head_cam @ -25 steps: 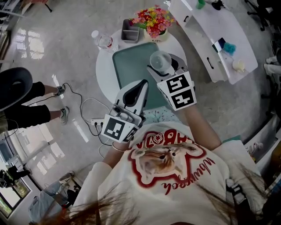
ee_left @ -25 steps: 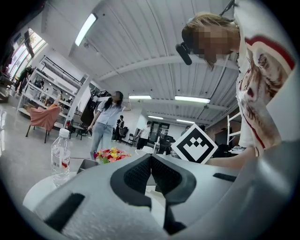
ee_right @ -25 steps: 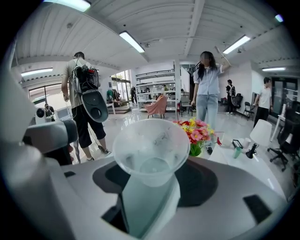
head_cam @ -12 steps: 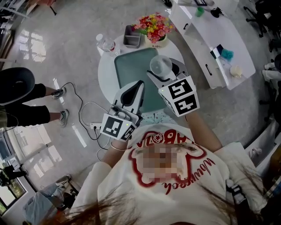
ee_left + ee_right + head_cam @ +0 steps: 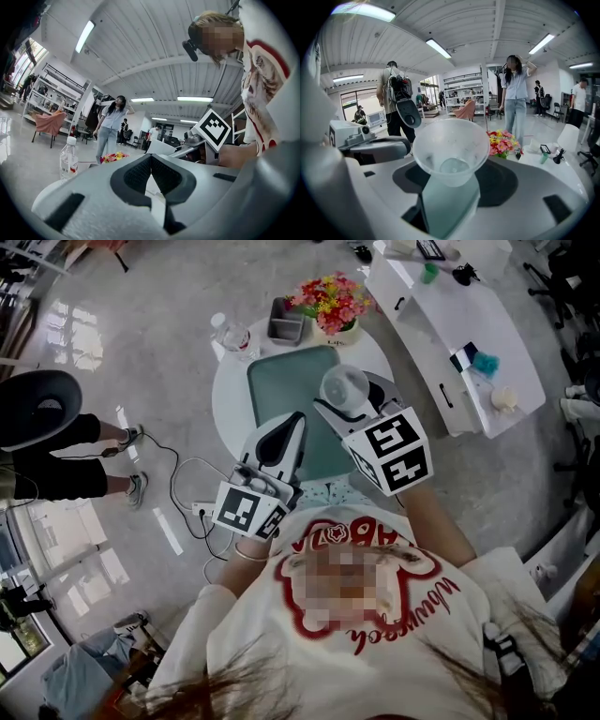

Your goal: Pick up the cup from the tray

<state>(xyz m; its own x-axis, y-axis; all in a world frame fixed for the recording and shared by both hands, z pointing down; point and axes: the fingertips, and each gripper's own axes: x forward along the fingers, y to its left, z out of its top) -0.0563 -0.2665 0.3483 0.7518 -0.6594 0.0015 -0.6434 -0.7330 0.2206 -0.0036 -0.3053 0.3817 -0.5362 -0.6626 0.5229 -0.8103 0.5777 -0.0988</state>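
Cup [image 5: 451, 151] of clear plastic sits clamped between the jaws of the right gripper [image 5: 453, 188], its open mouth facing that gripper's camera, with the teal tray [image 5: 449, 206] showing below it. Only the head view places it: the cup is over the tray's right side on the round white table [image 5: 228, 395]. The left gripper [image 5: 150, 159] has its jaws pressed together on nothing, and hangs near the tray's front edge.

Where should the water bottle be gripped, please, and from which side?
Grip the water bottle round its body, jaws level, from the near left: it stands upright near the edge of the table, with the grey box on its right.
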